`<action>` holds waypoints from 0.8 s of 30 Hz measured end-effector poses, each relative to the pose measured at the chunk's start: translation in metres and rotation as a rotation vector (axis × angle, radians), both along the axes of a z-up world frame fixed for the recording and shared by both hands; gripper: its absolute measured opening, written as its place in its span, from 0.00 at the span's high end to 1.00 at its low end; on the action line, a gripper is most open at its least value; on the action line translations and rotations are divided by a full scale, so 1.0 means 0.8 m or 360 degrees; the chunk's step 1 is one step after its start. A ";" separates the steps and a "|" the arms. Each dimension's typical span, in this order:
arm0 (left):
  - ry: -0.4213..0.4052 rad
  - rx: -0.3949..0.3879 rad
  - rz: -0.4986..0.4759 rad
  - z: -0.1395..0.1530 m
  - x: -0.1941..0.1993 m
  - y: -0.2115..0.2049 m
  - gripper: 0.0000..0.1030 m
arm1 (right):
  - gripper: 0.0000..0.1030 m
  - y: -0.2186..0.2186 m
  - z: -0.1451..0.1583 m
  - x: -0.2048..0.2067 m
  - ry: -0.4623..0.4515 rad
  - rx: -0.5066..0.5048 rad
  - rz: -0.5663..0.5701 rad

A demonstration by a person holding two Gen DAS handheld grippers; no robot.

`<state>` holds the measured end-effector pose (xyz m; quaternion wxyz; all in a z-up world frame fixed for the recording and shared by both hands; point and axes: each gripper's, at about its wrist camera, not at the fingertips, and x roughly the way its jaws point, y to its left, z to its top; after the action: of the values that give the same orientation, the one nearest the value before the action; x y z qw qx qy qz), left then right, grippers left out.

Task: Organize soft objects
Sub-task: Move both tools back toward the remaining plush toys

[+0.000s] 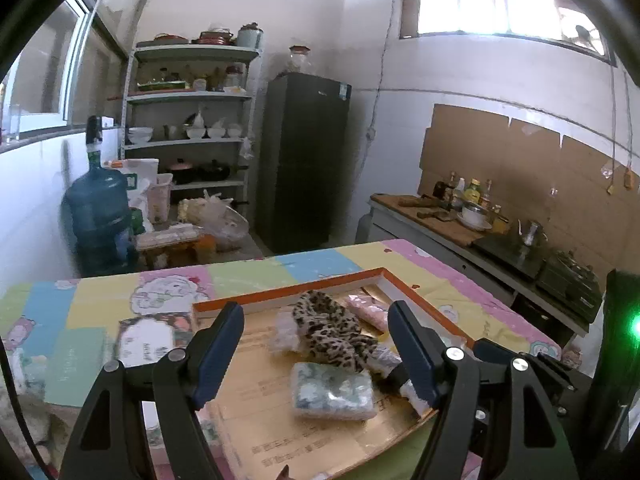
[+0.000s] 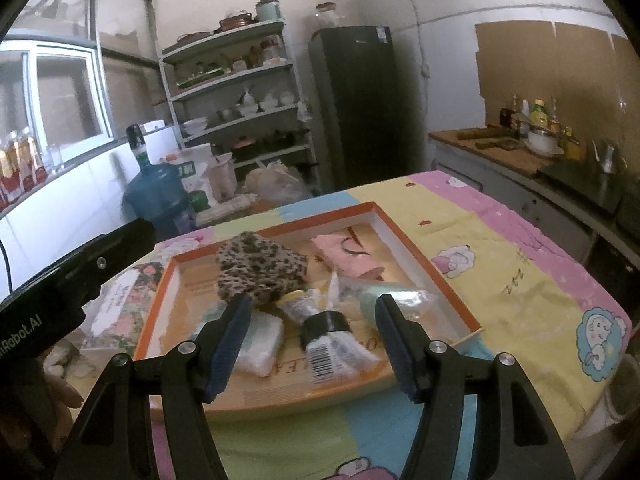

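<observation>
Holding leopard-print cloth (image 2: 260, 268) and wrapped packets, the orange-rimmed tray (image 2: 424, 252) lies beneath 2 wide-open, empty claws.

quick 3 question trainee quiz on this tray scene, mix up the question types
1. True or false: the leopard-print cloth lies inside the orange-rimmed tray.
2. Which item lies at the tray's far side? A) pink pack B) barcoded packet C) white wrapped pack
3. Fill in: the left gripper and the right gripper both stand ____, holding nothing.

Key: 1 true; 2 A; 3 open
</observation>
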<state>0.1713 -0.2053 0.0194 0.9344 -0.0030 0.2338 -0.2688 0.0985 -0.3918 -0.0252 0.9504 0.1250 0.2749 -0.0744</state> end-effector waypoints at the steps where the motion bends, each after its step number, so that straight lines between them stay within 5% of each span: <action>1: -0.0006 0.0000 0.0007 0.001 -0.002 0.004 0.28 | 0.35 0.005 0.002 -0.001 -0.0004 -0.0003 0.0005; 24: -0.0040 -0.0041 0.0173 0.014 -0.046 0.119 0.28 | 0.35 0.113 0.033 -0.013 -0.0078 -0.0085 0.0194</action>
<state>0.1347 -0.1103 0.0307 0.9504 -0.0244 0.2181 -0.2206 0.0877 -0.3017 0.0013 0.9626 0.0845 0.2566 -0.0206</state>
